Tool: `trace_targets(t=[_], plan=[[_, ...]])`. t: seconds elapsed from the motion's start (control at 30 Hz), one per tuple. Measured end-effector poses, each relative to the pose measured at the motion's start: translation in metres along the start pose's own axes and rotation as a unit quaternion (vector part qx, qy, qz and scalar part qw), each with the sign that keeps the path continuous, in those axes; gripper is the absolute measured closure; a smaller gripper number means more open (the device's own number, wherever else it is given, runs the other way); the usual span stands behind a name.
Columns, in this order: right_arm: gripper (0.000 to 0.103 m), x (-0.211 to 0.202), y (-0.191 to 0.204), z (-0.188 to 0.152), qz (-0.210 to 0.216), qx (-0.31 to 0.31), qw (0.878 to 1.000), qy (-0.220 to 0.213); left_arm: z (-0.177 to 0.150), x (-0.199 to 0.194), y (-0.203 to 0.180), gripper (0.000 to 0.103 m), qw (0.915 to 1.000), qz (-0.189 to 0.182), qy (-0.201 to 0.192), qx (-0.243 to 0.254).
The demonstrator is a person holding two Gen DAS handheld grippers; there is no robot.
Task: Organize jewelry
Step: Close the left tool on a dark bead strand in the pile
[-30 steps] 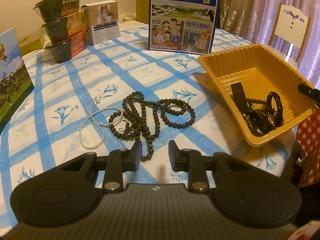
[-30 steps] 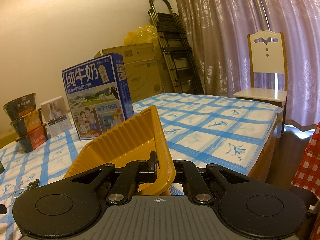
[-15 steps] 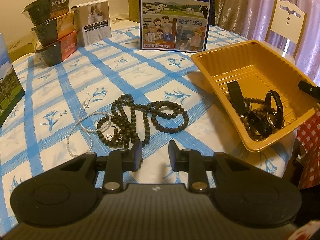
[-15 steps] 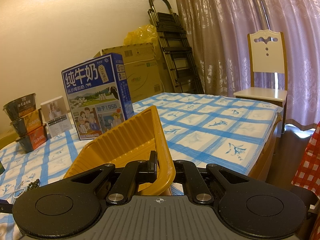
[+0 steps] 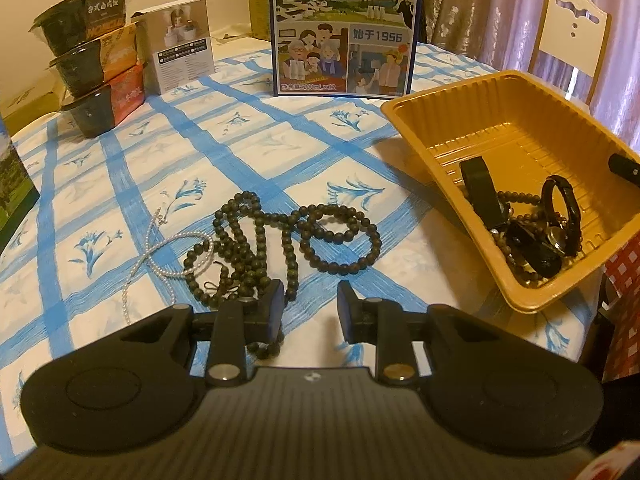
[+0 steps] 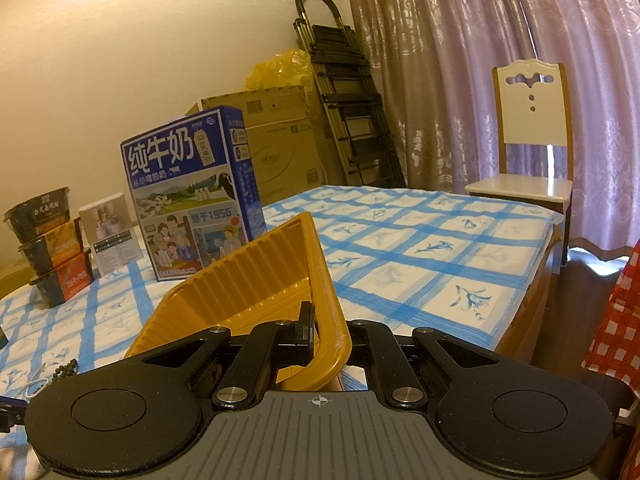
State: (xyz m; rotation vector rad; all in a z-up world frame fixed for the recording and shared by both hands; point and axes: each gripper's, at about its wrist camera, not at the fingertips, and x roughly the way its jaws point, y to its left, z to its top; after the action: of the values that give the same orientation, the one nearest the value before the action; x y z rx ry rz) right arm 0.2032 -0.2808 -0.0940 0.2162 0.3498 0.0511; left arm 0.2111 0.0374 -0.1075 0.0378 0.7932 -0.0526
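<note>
Dark beads (image 5: 280, 236) are lying on the table (image 5: 248, 148) before the left tool (image 5: 310, 308), standing apart, while the right tool (image 6: 326, 334) is clamping the tray (image 6: 256, 284) rim.

Tablecloth (image 5: 280, 152) is white with a blue grid and little blue flowers. Tray (image 5: 516, 120) is mustard yellow, beads (image 5: 320, 236) dark brown, the thin necklace (image 5: 160, 240) pearly white, milk box (image 5: 344, 28) blue.

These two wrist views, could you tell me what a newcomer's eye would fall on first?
Probably the tangled dark bead necklace on the blue-checked tablecloth, just ahead of the open left gripper, with a thin pearl strand at its left. Next, the tilted orange tray holding watches and beads, its rim pinched by the right gripper, and the tall blue milk carton behind.
</note>
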Motion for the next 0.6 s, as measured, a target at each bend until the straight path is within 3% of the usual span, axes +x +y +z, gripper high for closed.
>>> trace_targets(t=[0.4,0.6], plan=[[0.096,0.001,-0.002,-0.002,-0.003,0.000,1.000,0.000,0.027,0.044,-0.004,0.078,0.9988,0.003,-0.020,0.044],[0.096,0.000,-0.002,-0.002,-0.003,0.000,1.000,0.000,0.030,0.066,-0.005,0.083,0.9982,0.005,-0.006,0.060]])
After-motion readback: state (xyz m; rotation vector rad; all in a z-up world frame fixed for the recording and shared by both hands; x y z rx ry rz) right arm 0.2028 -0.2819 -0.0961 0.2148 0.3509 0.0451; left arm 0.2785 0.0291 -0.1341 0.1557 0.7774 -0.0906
